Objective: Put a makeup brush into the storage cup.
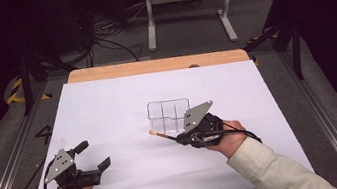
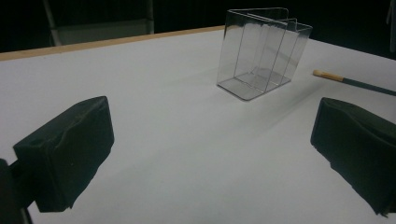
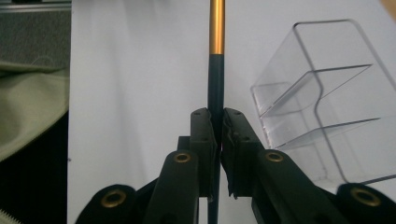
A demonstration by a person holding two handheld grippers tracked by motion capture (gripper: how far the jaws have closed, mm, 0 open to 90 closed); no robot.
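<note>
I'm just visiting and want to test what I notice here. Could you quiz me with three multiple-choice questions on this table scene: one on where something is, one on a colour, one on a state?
1. Where is the clear box?
A. near the middle of the white table
B. on the floor
C. in the left gripper

2. What colour is the band above the brush's dark handle?
A. red
B. gold
C. blue

3. How does the left gripper stand?
A. shut on the brush
B. shut on the box
C. open, holding nothing

Answers:
1. A: in the high view the box stands mid-table, just beyond the right gripper.
2. B: the right gripper view shows a gold band on the brush.
3. C: the left gripper view shows its jaws wide apart with bare table between; the brush is clamped in the right gripper.
</note>
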